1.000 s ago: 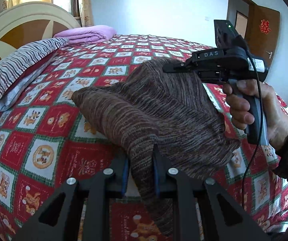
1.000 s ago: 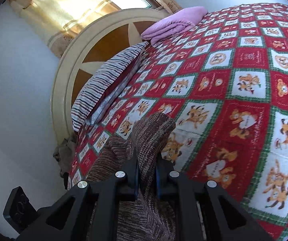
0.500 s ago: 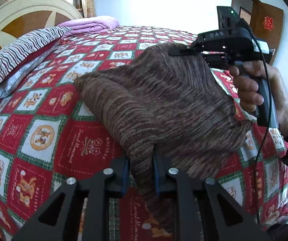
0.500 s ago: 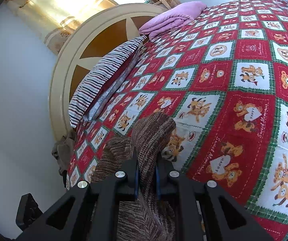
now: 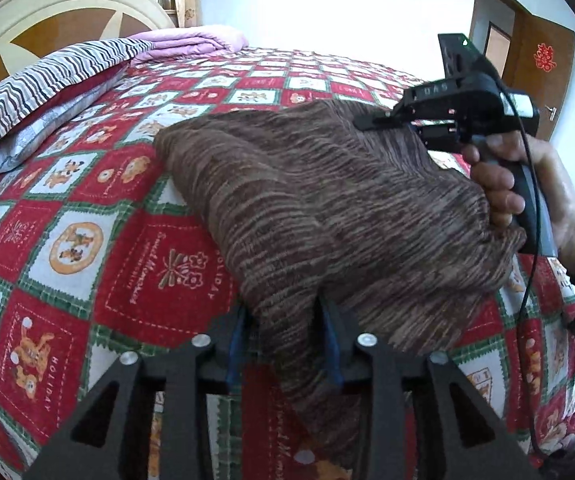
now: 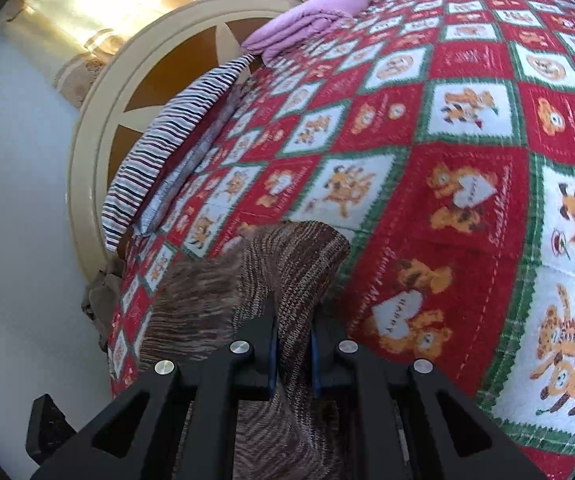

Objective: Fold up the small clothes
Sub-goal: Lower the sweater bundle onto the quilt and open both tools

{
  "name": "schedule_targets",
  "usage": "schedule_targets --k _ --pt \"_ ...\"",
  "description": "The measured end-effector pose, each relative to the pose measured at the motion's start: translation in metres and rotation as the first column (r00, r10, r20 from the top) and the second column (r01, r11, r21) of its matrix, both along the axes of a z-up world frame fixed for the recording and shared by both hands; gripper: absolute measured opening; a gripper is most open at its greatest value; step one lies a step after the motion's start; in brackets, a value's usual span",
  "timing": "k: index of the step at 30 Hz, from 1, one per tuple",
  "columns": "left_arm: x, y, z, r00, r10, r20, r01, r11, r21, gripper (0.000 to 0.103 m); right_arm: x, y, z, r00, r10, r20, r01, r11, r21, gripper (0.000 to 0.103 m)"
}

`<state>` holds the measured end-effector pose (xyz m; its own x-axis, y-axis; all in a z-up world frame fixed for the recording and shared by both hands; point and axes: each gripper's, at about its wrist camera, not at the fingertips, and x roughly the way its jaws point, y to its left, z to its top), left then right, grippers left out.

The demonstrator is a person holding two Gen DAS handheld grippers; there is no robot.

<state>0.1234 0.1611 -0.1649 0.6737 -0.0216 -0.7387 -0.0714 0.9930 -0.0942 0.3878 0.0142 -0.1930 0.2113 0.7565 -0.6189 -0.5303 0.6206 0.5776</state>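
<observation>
We've got the brown knit sweater (image 5: 327, 200) draped over the red-and-white holiday quilt (image 5: 87, 240), most of its body lying on the bed while two edges are up in our grippers. In the left wrist view, the left gripper (image 5: 285, 332) has a thick roll of knit between its blue-lined fingers, and its jaws are opening right now; the cloth sits in the gap but the pads no longer look pressed into it. Over on the right, the right gripper (image 6: 293, 344) is clamped tight on a narrow pleat of the same sweater, and we can see it from outside too, held in the person's hand (image 5: 527, 192) at the garment's far edge.

This fabric looks soft and floppy, a chunky melange rib in brown and tan. We judge it light but bulky, likely to sag and stretch between grips and to bunch rather than crease sharply. It's grippy, not slick, so a pinch at a hem or corner, taking both layers, should hold well.

Behind it sit a striped pillow (image 5: 47, 76), a folded lilac blanket (image 5: 191, 42) and the curved cream headboard (image 6: 99, 120).
</observation>
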Motion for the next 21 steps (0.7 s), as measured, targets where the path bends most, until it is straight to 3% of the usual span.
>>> schedule_targets --k 2,5,11,14,16,18,21 --pt "0.0 0.0 0.0 1.0 0.001 0.002 -0.001 1.0 0.008 0.041 0.0 0.0 -0.004 1.0 -0.004 -0.004 0.004 1.0 -0.007 0.012" --pt "-0.001 0.001 0.001 1.0 0.029 -0.002 -0.029 0.999 0.029 0.056 0.001 -0.001 -0.01 1.0 -0.015 -0.01 0.015 1.0 -0.023 0.013" --pt "-0.001 0.005 0.011 0.999 0.047 -0.015 -0.046 0.998 0.042 0.058 -0.006 0.003 -0.005 0.998 -0.021 0.052 0.026 0.996 -0.09 0.02" --pt "-0.003 0.005 0.025 0.999 0.047 0.016 -0.048 0.996 0.075 0.062 -0.015 -0.003 0.006 0.99 -0.055 0.127 0.073 0.987 -0.14 0.036" --pt "-0.004 0.009 0.039 0.996 0.067 0.059 -0.073 0.993 0.096 0.07 -0.028 -0.012 0.022 0.969 -0.087 0.231 0.13 0.976 -0.176 0.038" --pt "-0.003 0.011 0.048 0.991 0.087 0.097 -0.098 0.988 0.118 0.087 -0.047 -0.023 0.041 0.949 -0.091 0.302 0.143 0.978 -0.154 0.04" --pt "0.012 0.02 0.047 0.987 0.111 0.117 -0.13 0.977 0.169 0.089 -0.08 -0.029 0.057 0.931 -0.061 0.36 0.109 0.988 -0.113 0.051"
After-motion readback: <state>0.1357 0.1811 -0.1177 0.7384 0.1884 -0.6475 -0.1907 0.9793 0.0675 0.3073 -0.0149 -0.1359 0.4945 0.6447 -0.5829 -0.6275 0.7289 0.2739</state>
